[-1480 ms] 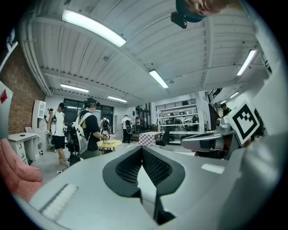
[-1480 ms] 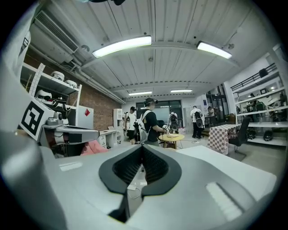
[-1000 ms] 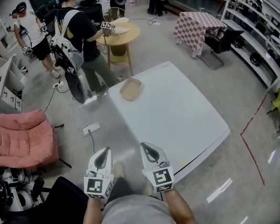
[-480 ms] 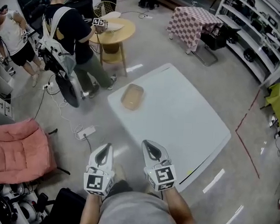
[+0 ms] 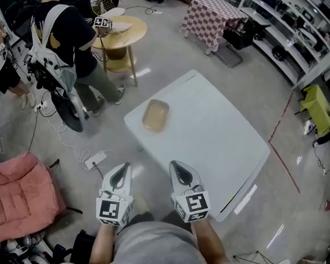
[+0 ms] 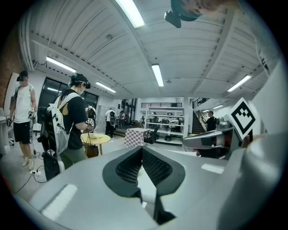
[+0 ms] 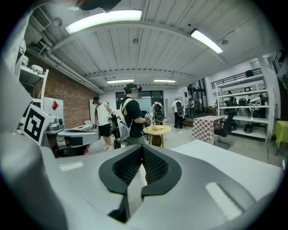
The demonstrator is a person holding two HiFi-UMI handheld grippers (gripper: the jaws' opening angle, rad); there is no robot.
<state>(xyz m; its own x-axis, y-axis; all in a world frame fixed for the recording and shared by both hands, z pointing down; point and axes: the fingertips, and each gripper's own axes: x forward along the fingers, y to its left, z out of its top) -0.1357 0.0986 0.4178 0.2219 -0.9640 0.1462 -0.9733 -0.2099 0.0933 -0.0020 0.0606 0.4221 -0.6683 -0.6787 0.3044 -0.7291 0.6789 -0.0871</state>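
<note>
One shallow tan tray (image 5: pixel 156 114) lies on the white surface (image 5: pixel 220 144); left gripper (image 5: pixel 124 168) and right gripper (image 5: pixel 175 167) are pinched closed, empty.

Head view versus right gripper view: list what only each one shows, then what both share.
Only the head view shows the tan tray lying on the white table, and the red floor line. Only the right gripper view shows the ceiling light strips, the brick wall, and the right gripper with its jaws together and nothing between them. Both show the white table, the round yellow table, the checkered table, the shelving and the person with a backpack.
</note>
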